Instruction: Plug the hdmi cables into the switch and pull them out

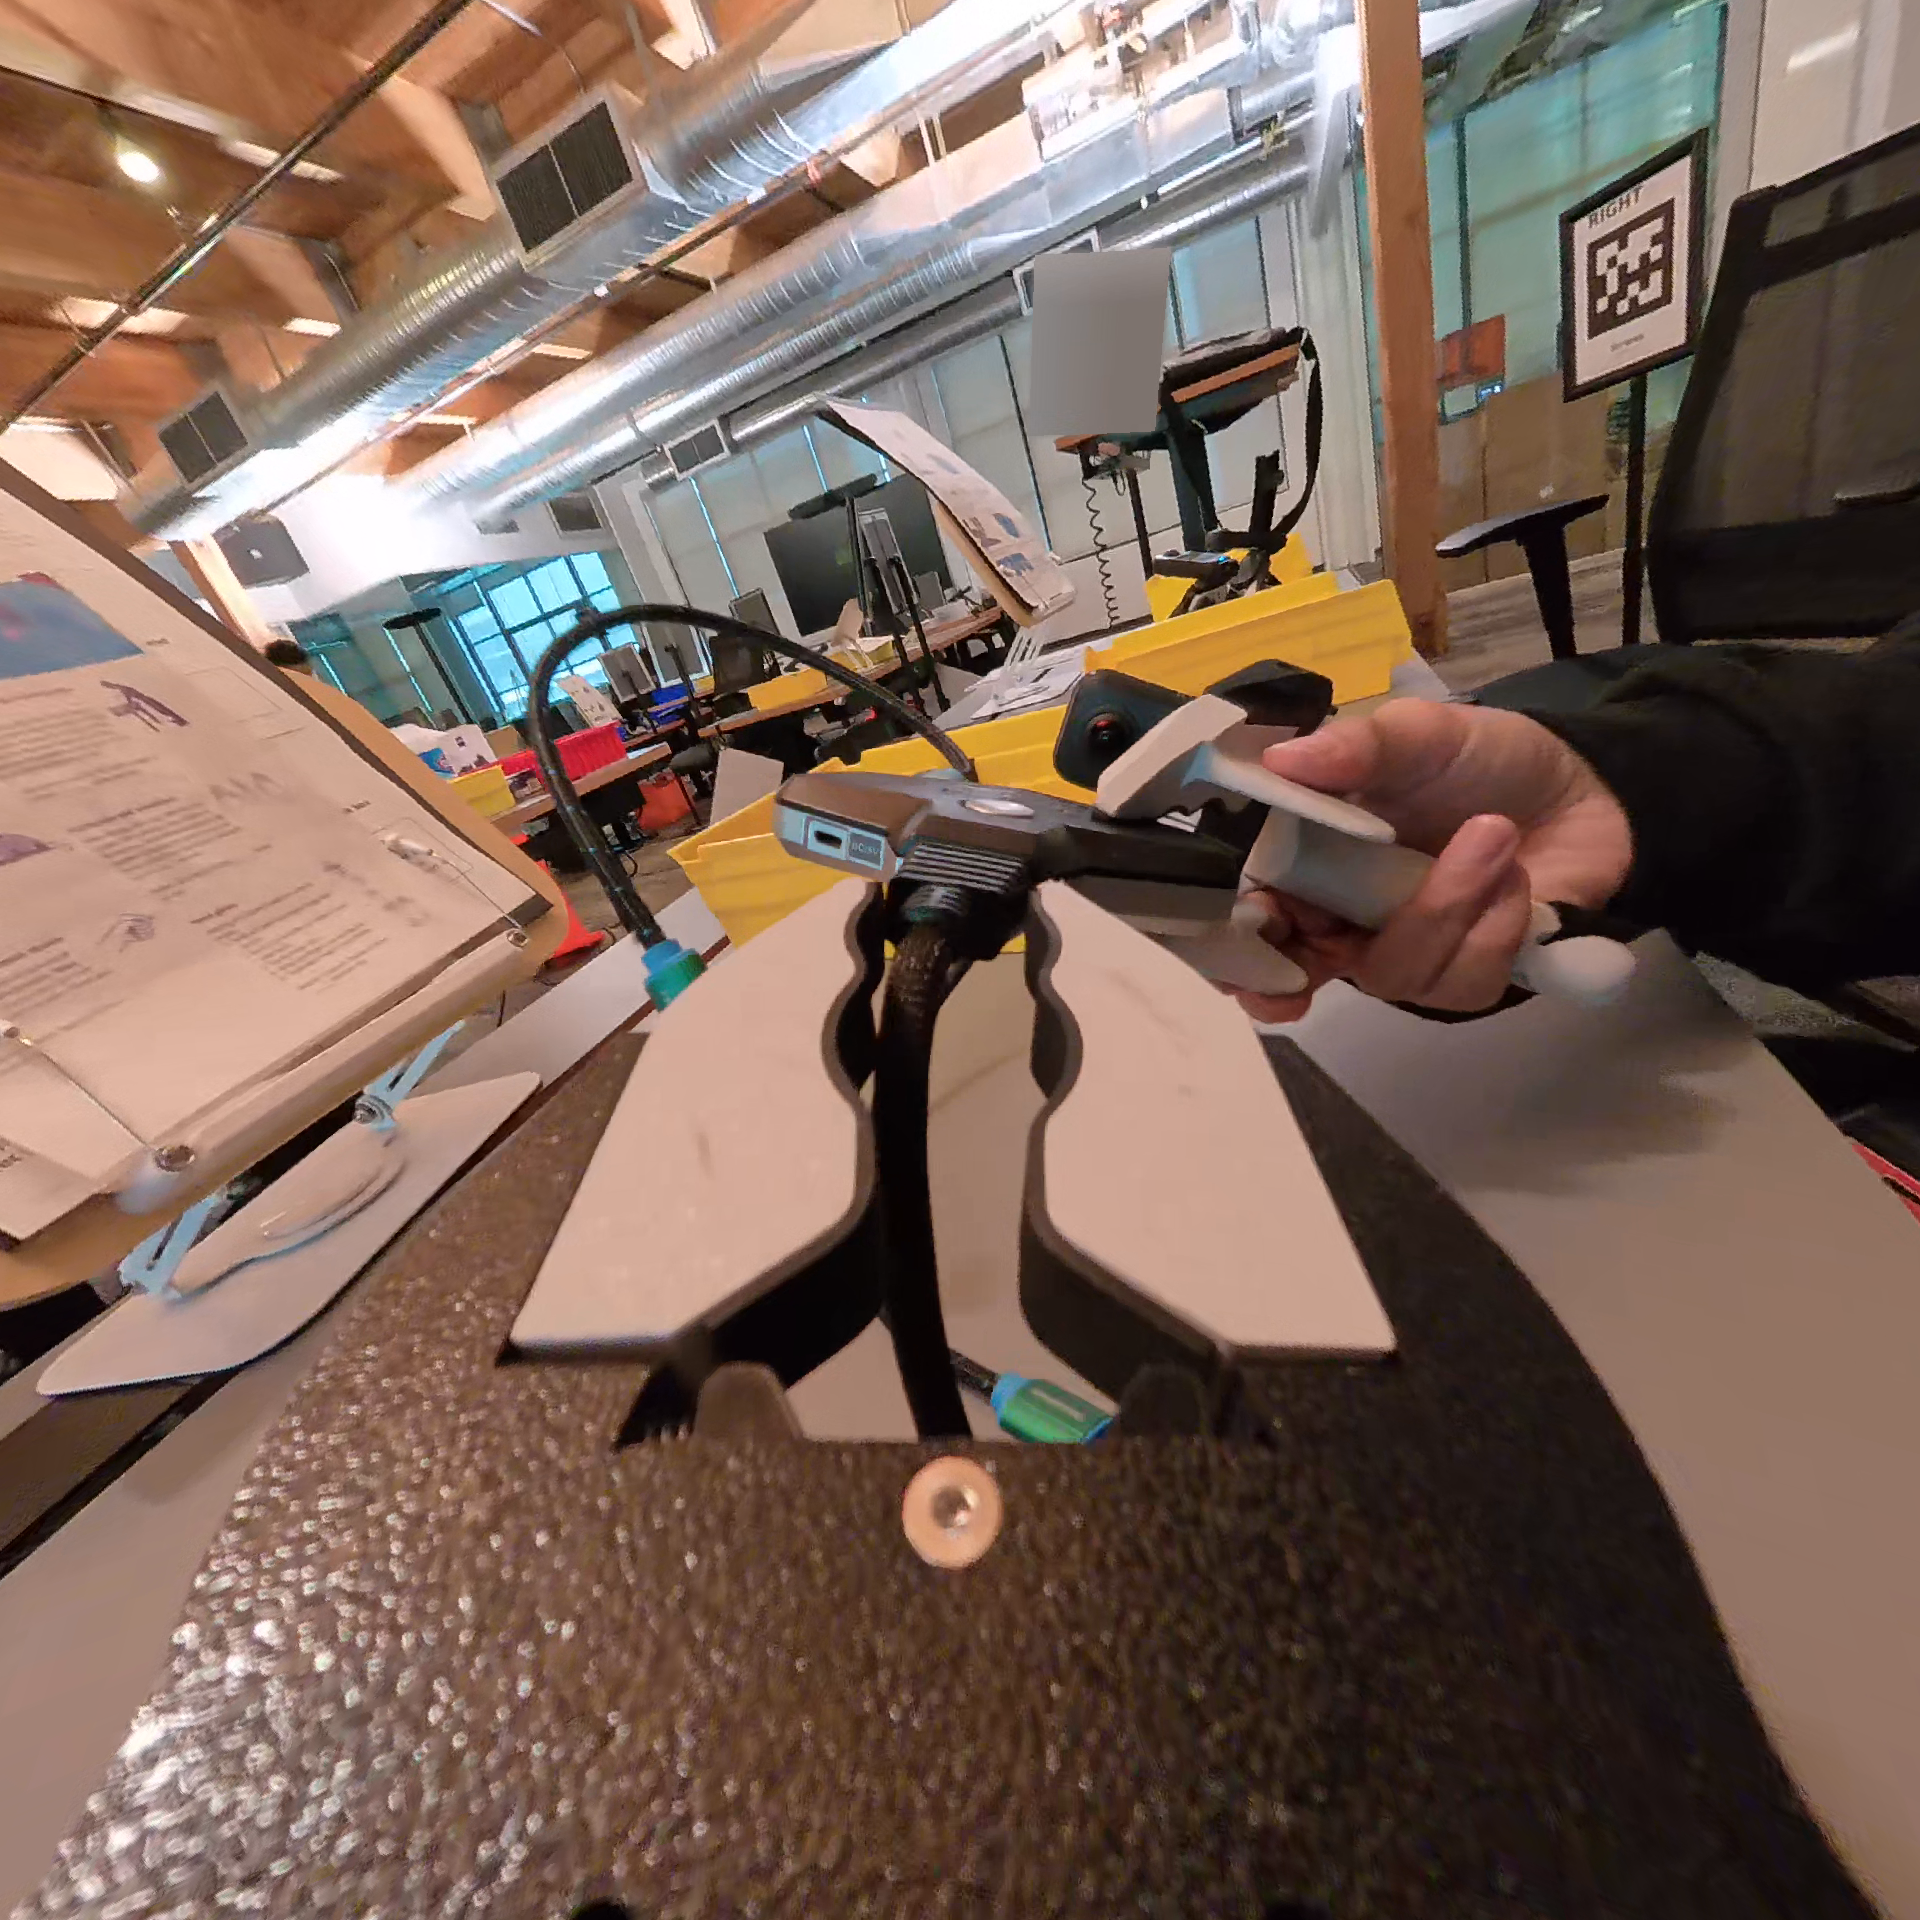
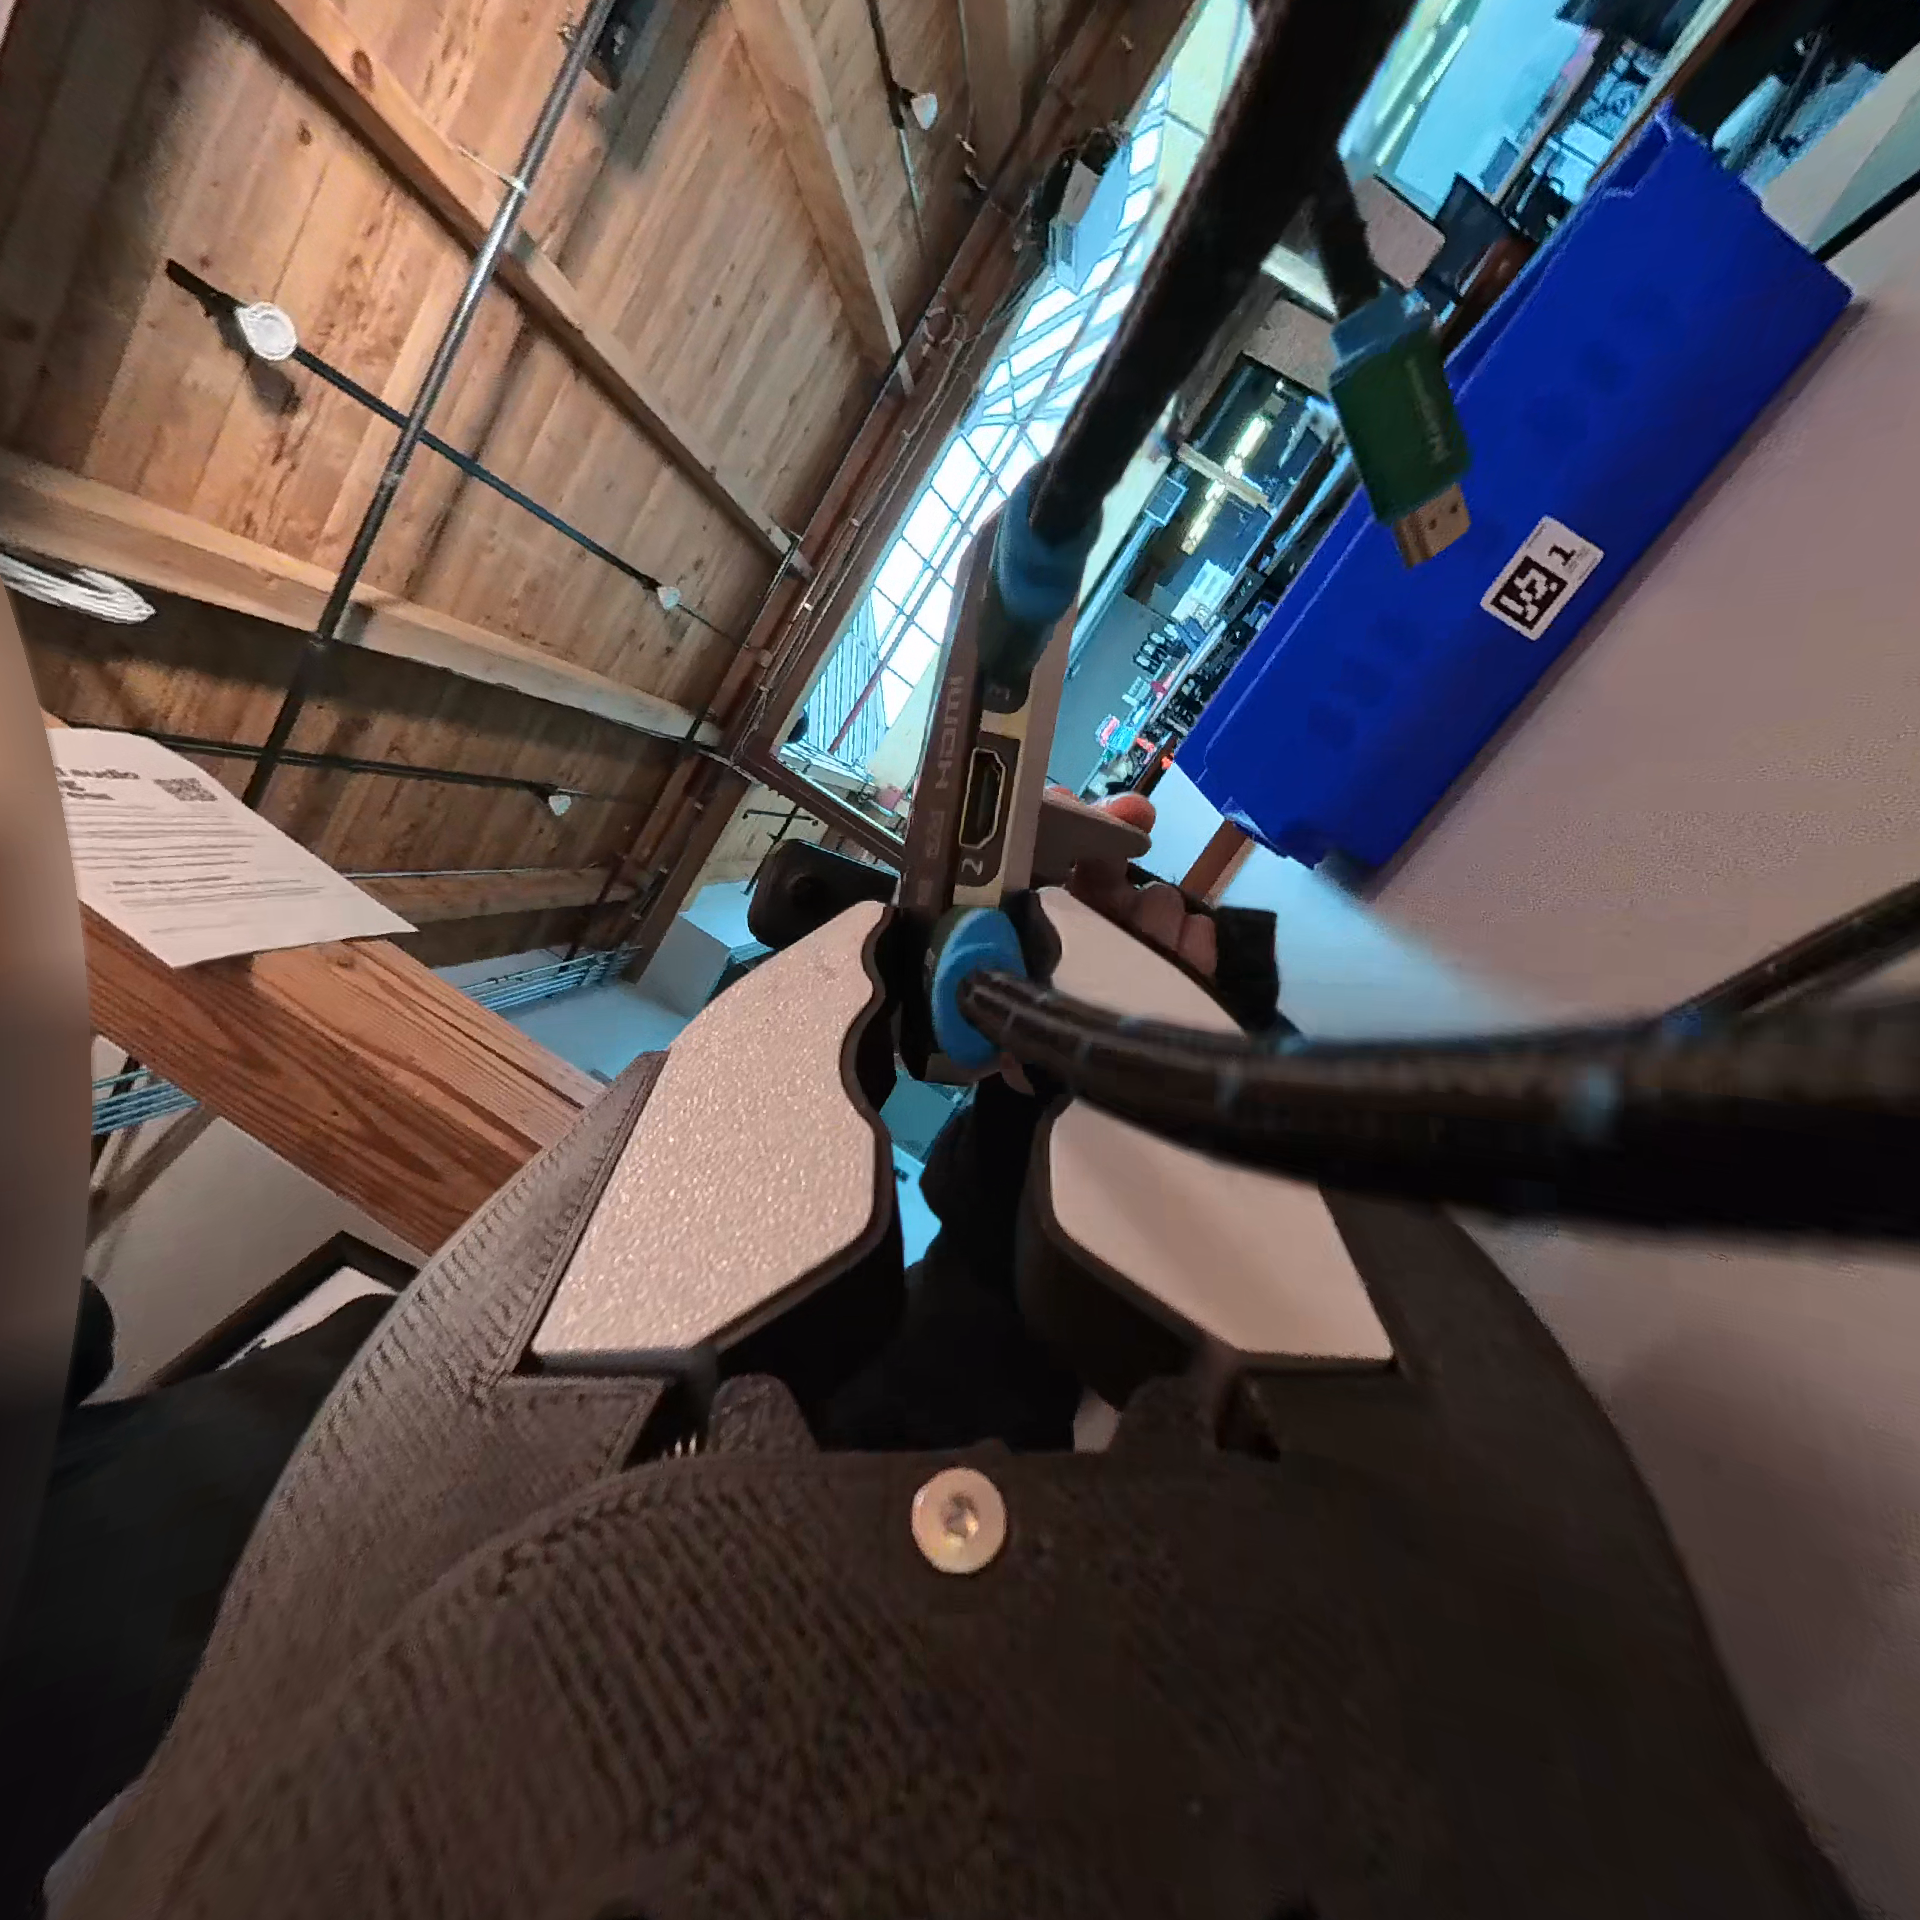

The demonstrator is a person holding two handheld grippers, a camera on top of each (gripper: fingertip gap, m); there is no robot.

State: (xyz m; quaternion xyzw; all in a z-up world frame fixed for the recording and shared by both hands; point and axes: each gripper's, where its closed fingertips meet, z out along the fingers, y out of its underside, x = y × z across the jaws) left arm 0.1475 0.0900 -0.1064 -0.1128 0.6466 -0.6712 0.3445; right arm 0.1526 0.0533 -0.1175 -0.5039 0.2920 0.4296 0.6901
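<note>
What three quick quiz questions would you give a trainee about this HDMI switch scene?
1. True or false: the middle port on the silver metal switch box is empty.
2. Which one holds the switch box: A, the left gripper; B, the right gripper?
3. Fill in: the left gripper clamps the black ribbed ____ of the braided black cable.
Key: 1 true; 2 B; 3 plug.
</note>
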